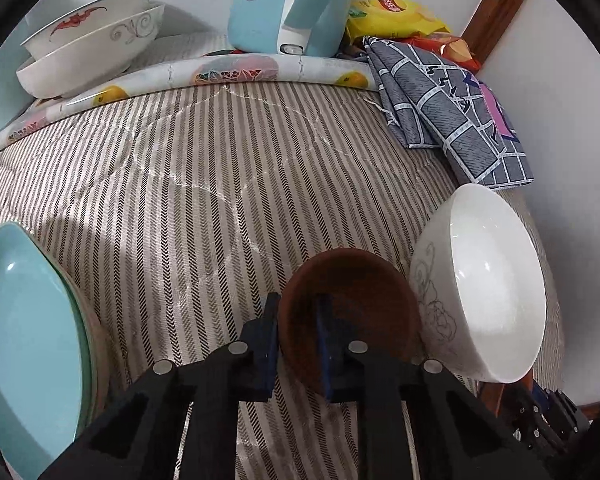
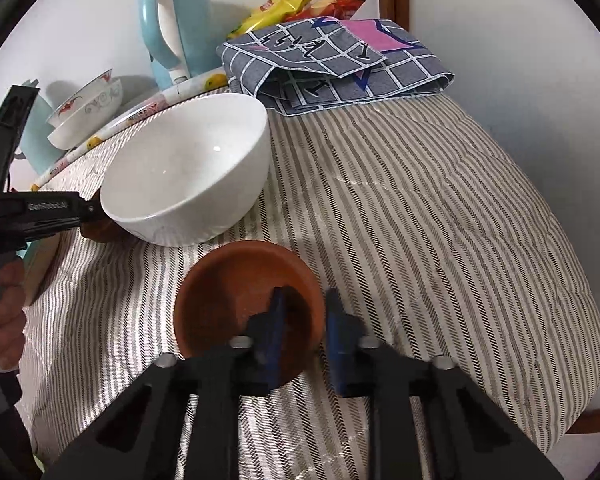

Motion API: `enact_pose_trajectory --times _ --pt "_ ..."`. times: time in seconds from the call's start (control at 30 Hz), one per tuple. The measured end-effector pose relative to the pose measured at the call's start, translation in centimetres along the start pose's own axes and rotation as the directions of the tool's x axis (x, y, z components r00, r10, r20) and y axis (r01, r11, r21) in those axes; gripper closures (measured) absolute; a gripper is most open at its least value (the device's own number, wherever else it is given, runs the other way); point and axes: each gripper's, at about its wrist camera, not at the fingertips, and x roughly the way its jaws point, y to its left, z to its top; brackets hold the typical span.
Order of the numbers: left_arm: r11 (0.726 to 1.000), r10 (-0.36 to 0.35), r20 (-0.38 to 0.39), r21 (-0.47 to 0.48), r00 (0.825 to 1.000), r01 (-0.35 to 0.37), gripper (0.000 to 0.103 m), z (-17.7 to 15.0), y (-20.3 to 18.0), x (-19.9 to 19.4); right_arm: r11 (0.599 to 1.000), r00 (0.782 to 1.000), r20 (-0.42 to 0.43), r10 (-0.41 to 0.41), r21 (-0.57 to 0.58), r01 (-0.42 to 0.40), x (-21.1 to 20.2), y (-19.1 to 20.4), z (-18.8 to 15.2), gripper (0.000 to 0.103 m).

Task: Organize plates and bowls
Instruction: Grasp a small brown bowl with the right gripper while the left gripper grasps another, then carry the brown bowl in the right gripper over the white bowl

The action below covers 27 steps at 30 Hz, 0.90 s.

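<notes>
Left gripper (image 1: 296,340) with its fingers (image 1: 269,344) closed across the near rim of a small brown bowl (image 1: 352,304); right gripper (image 2: 306,336) with its fingers (image 2: 276,340) likewise straddling the rim of a second brown bowl (image 2: 236,292). Both bowls sit on the striped surface (image 1: 204,200), one on each side of a white bowl (image 2: 188,168), whose wall lies just beside the left-held bowl. Broad bare cloth extends ahead of the left gripper toward the fruit-print mat edge (image 1: 220,74), and to the right of the right gripper toward the rounded surface edge. The left wrist view alone shows stacked teal plates (image 1: 24,328) at the left margin. Along the back stand two nested patterned bowls (image 1: 96,40), a blue kettle (image 1: 288,4), snack bags (image 1: 392,16) and a folded checked cloth (image 2: 340,64).
</notes>
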Motion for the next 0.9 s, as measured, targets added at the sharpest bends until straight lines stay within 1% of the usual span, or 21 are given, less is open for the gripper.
enact_pose_trajectory --times 0.13,0.27,0.33,0.5,0.67,0.9 --pt "1.000 -0.003 0.006 0.002 1.000 0.003 0.093 -0.1 0.1 -0.3 1.000 1.000 0.020 -0.006 -0.005 0.006 -0.4 0.2 -0.1 0.091" --pt "1.000 -0.002 0.018 0.016 1.000 0.002 0.093 -0.5 -0.1 -1.1 1.000 0.999 0.041 0.004 0.013 -0.004 -1.1 0.3 -0.2 0.094" --pt "1.000 -0.010 0.027 0.023 1.000 0.009 0.094 -0.8 -0.3 -1.8 1.000 0.999 0.045 -0.007 0.016 0.006 -1.4 0.6 -0.4 0.095" --pt "0.999 -0.023 0.039 0.040 0.999 0.021 0.094 -1.6 -0.5 -3.2 0.999 0.998 0.057 -0.002 0.035 0.000 -2.2 0.9 -0.7 0.095" --pt "0.999 -0.038 0.045 0.038 0.998 0.036 0.094 -2.6 -0.4 -4.5 0.999 0.998 0.062 -0.027 0.034 0.025 -2.9 1.2 -1.2 0.095" --pt "0.999 -0.043 0.077 0.030 0.996 0.041 0.094 -3.6 -0.1 -7.2 0.998 0.997 0.079 -0.019 0.066 0.014 -4.7 1.2 -1.7 0.095"
